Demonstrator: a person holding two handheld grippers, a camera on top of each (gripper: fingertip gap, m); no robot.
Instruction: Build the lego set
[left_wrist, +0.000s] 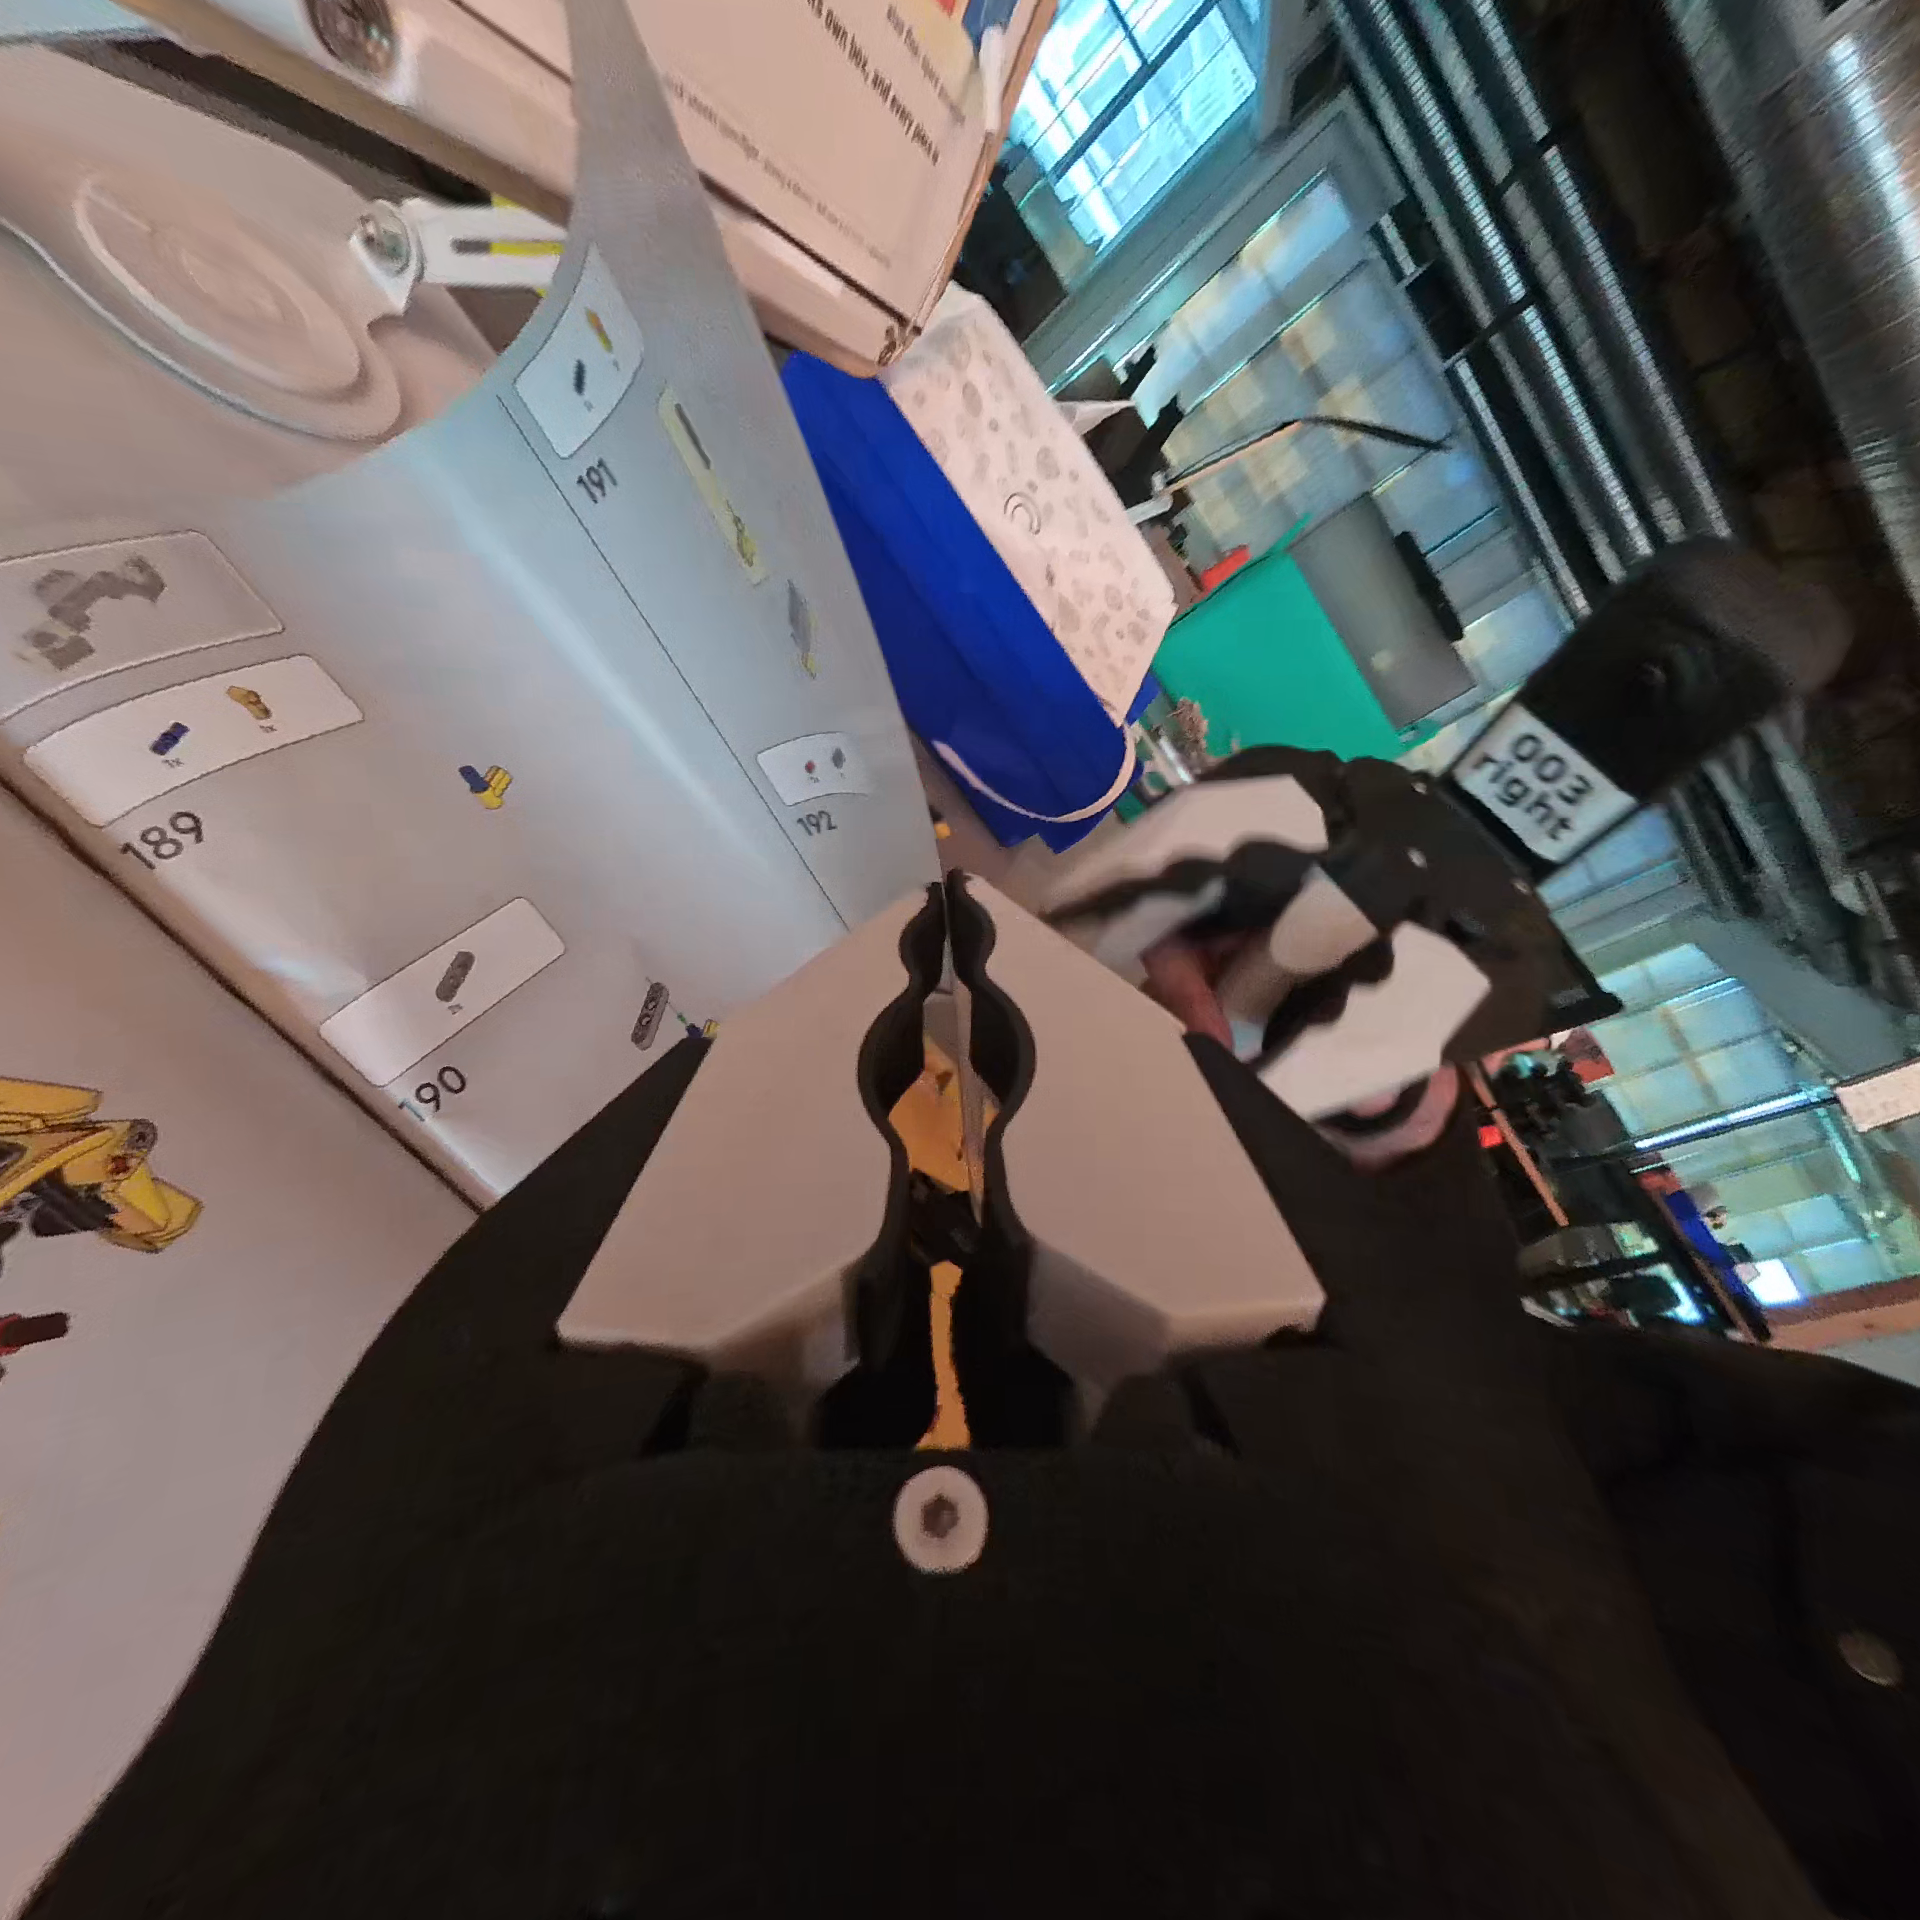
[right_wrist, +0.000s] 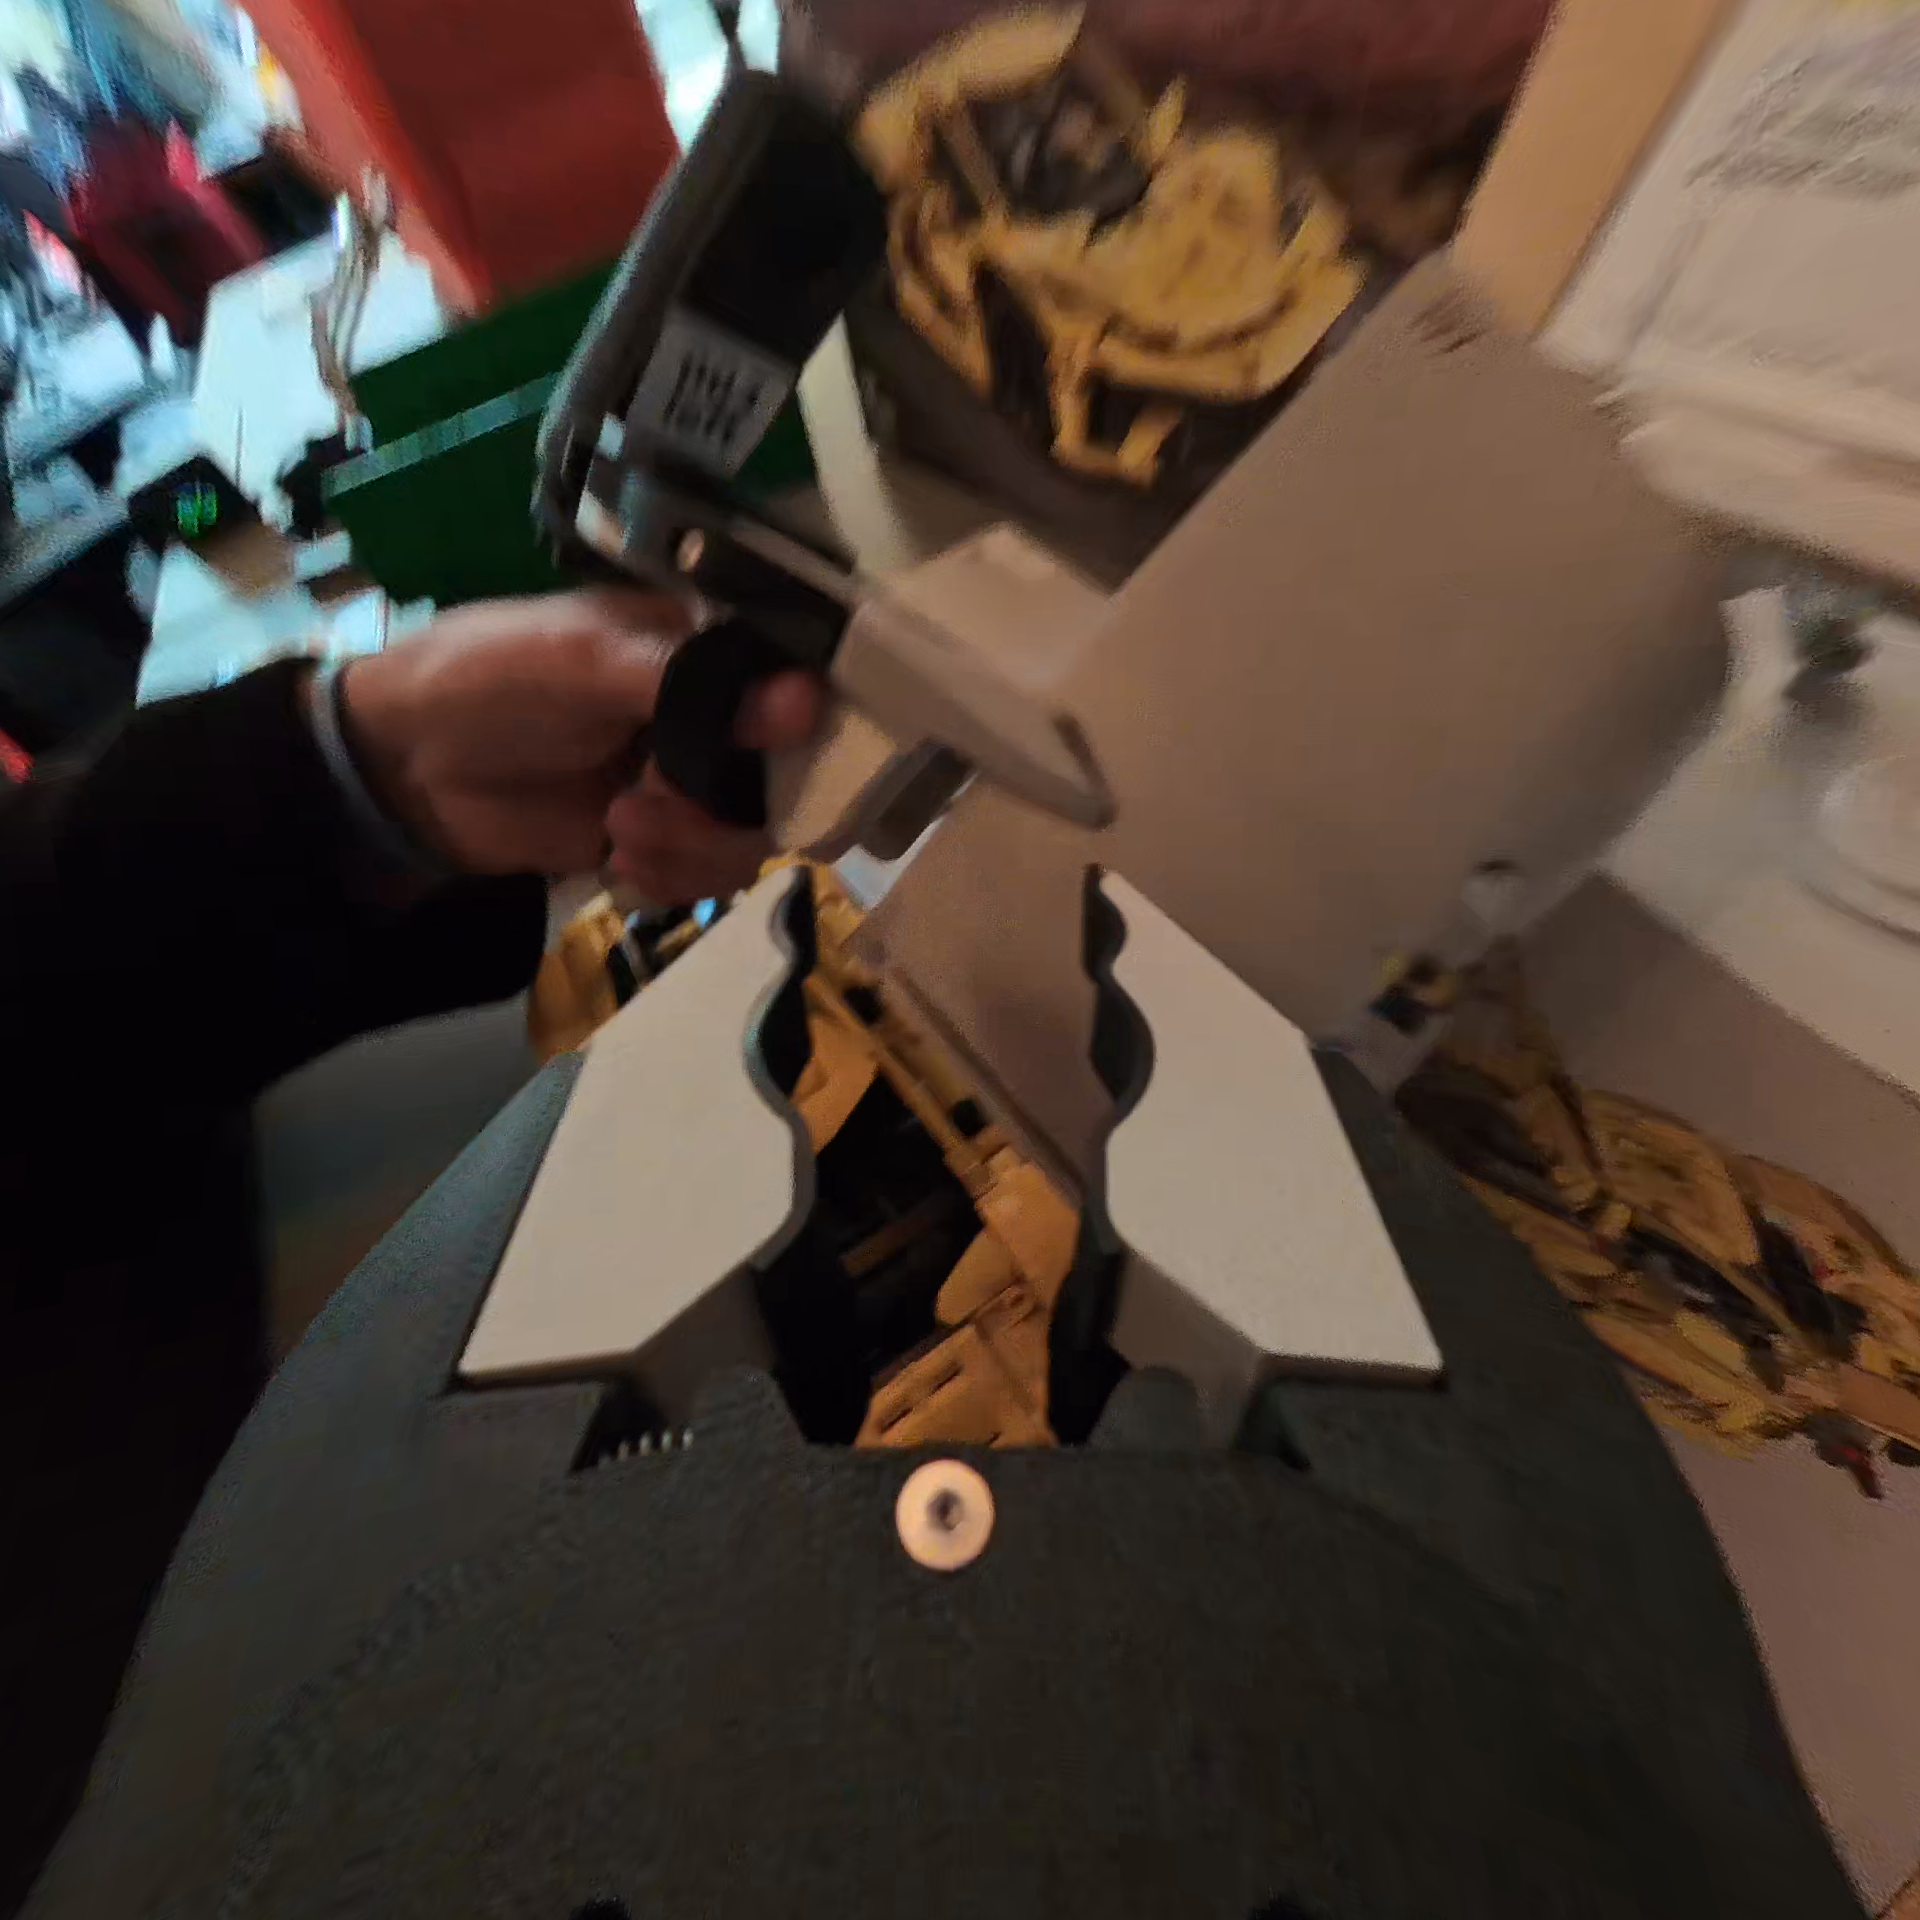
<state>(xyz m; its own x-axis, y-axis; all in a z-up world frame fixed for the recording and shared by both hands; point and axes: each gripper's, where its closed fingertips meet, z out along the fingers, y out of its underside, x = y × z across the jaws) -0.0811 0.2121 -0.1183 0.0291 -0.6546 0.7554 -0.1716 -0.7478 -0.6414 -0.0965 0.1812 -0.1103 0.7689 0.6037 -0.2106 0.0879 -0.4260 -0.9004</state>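
- Lego instruction booklet (left_wrist: 499, 727) lies open on the table (left_wrist: 187, 1403), its right-hand page (left_wrist: 727, 582) lifted and curling upward.
- My left gripper (left_wrist: 948, 904) has its jaws closed on the lower edge of that lifted page; the sheet runs as a thin line between my two pale fingers (left_wrist: 790, 1174).
- Behind the pinched sheet, yellow and black Lego pieces show through the gap of my jaws.
- My right gripper (right_wrist: 940, 914) has its jaws apart, with a clear gap between the grey fingers (right_wrist: 665, 1164), and holds nothing.
- Framed in that gap is a yellow and black Lego model (right_wrist: 935, 1195), blurred; I cannot tell whether my fingers touch it.
- From the right wrist view, a hand (right_wrist: 520, 727) grips the handle of the other gripper, beside the raised page.
- A white carton (left_wrist: 831, 156) and a blue bag (left_wrist: 935, 623) stand beyond the booklet.
- A printed picture of the yellow machine (right_wrist: 1683, 1268) lies on the table at my right.
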